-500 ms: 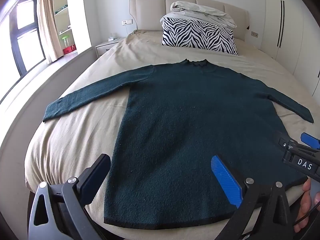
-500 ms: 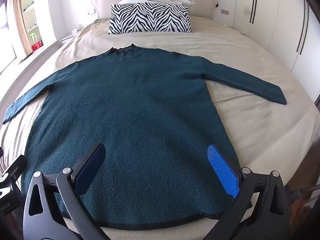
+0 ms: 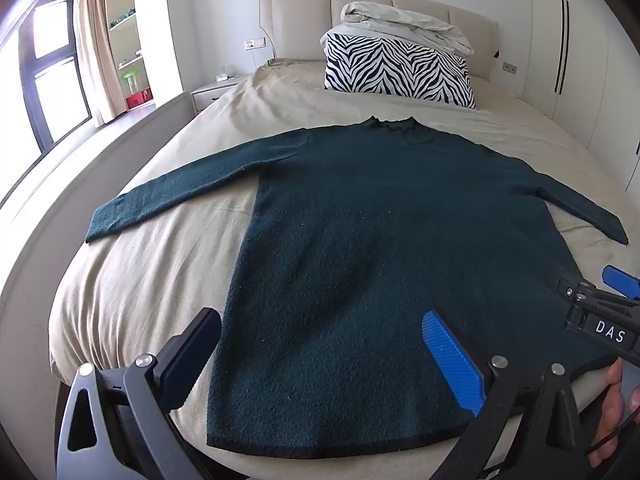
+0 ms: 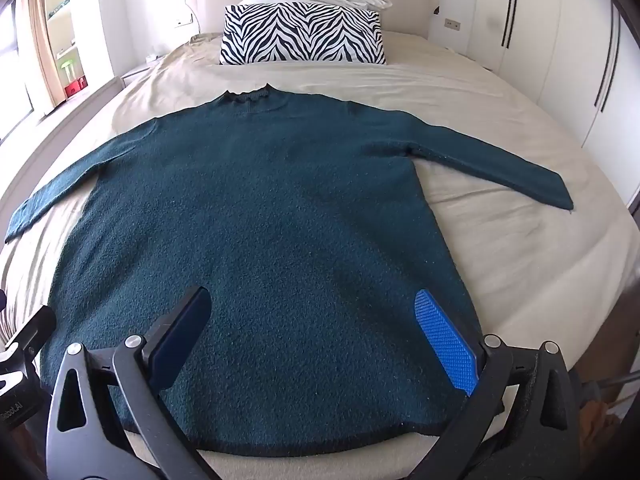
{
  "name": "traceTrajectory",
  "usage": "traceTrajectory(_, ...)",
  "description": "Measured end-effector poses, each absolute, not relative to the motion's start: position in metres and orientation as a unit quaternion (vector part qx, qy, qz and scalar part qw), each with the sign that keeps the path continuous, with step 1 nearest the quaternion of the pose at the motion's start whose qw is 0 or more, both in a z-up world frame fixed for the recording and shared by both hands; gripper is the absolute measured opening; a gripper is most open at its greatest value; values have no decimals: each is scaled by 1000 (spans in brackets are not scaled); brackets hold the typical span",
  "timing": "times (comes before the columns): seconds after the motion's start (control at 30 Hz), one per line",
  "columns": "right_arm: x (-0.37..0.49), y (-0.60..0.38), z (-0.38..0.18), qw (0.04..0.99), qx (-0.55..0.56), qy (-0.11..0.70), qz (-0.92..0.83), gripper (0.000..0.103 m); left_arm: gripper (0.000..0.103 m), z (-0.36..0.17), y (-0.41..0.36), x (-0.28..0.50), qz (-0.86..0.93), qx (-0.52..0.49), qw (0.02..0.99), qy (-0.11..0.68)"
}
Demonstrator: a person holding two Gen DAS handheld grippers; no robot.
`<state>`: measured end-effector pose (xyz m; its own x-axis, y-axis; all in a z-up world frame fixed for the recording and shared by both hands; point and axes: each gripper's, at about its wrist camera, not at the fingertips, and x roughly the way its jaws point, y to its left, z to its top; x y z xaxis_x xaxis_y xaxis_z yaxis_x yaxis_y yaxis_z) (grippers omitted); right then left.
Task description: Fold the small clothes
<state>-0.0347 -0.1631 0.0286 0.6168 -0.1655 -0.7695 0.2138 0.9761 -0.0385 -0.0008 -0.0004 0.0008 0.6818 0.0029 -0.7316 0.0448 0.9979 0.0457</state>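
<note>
A dark teal long-sleeved sweater [image 3: 380,248] lies flat on the beige bed [image 3: 152,280], neck toward the headboard, both sleeves spread out. It also fills the right wrist view [image 4: 260,220]. My left gripper [image 3: 320,354] is open and empty, hovering over the hem's left part. My right gripper [image 4: 310,334] is open and empty above the hem's right part; it also shows at the right edge of the left wrist view [image 3: 600,312].
A zebra-print pillow [image 3: 396,70] with a crumpled white duvet [image 3: 404,26] on it stands at the headboard. A nightstand [image 3: 212,92] and a window are on the left, white wardrobes [image 4: 560,40] on the right.
Both grippers have shifted very slightly; the sweater lies as before and nothing was grasped.
</note>
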Motion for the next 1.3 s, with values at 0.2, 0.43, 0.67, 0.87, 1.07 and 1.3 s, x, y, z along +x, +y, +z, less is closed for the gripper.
traceTrajectory(0.2,-34,-163,30,899,26,425,-106,103,103,-3,-1,0,-12,30,916,399)
traceTrajectory(0.43,-34,-163,29,898,24,426,-107,103,103,-6,-3,-1,-12,30,916,400)
traceTrajectory(0.67,-34,-161,28,898,21,427,-107,103,103,-6,-2,0,-13,29,916,400)
traceTrajectory(0.87,-34,-160,28,897,17,429,-107,103,103,-6,-1,0,-14,29,916,400)
traceTrajectory(1.07,-34,-158,27,897,16,429,-107,103,103,-6,-2,0,-13,28,916,400)
traceTrajectory(1.3,-36,-157,28,897,16,429,-106,103,103,-6,-1,0,-13,29,916,401)
